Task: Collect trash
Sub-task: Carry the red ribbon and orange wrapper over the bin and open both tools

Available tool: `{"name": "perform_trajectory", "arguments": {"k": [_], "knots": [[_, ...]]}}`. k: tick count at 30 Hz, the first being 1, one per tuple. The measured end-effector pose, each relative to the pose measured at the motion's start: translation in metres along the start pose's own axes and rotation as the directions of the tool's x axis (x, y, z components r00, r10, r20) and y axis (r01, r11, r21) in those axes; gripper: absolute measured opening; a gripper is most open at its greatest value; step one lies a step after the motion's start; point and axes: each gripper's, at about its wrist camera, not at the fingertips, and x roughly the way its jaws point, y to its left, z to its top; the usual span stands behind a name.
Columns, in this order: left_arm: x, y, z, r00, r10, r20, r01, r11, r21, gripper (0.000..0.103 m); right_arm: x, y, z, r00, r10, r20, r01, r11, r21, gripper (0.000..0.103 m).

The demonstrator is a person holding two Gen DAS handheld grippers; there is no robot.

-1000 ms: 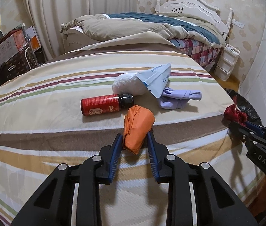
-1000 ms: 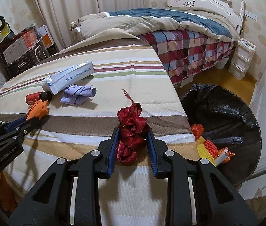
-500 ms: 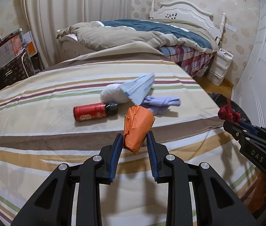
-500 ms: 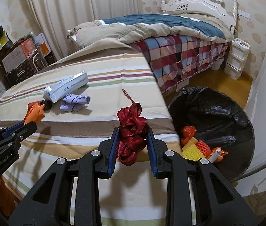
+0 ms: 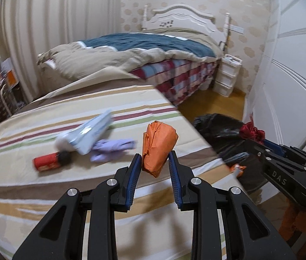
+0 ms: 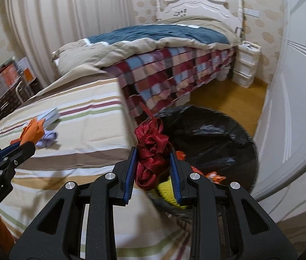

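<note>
A: Trash is in both grippers now. The left gripper [image 5: 155, 158] has its jaws clenched on an orange paper wad [image 5: 158, 146], and the right gripper [image 6: 152, 157] is clamped on a bunch of dark red ribbon [image 6: 151, 151]. Both pieces are lifted off the striped bed cover [image 5: 44, 190].

B: How will they handle, do you think?

A: I judge both are very light and soft. The wad looks like crumpled paper, so it gives under the pads but keeps its shape. The ribbon is glossy and in loose loops, so a loop could slip out if the grip is weak. Holding it across the thick middle, as now, seems the safe place.

B: And which way do they point?

A: The wad's long axis stands nearly upright between the jaws, the rounded end up and a pointed corner hanging below. The ribbon bunch is also upright, with one thin frayed tail sticking up and to the left.

B: Where is the bin?

A: The black trash bag [image 6: 228, 134] stands open on the floor just beside the bed corner. In the right wrist view the ribbon hangs in front of its opening, above orange and yellow scraps inside. The wad is over the bed's edge.

B: What remains on the bed?

A: A red bottle [image 5: 49, 161], a white and blue packet [image 5: 87, 131] and a lilac cloth piece [image 5: 111, 148], close together.
</note>
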Motion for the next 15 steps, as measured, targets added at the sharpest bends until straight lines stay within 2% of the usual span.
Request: {"name": "perform_trajectory", "arguments": {"k": [10, 15], "knots": [[0.027, -0.054, 0.011, 0.998, -0.066, -0.009, 0.067, 0.995, 0.068, 0.029, 0.008, -0.043, 0.001, 0.998, -0.062, 0.008, 0.062, 0.997, 0.055, 0.028], [0.041, -0.077, 0.012, 0.998, -0.069, -0.005, 0.069, 0.99, 0.119, 0.029, 0.017, -0.058, -0.001, 0.997, -0.071, -0.004, 0.071, 0.995, 0.077, 0.028]]}}
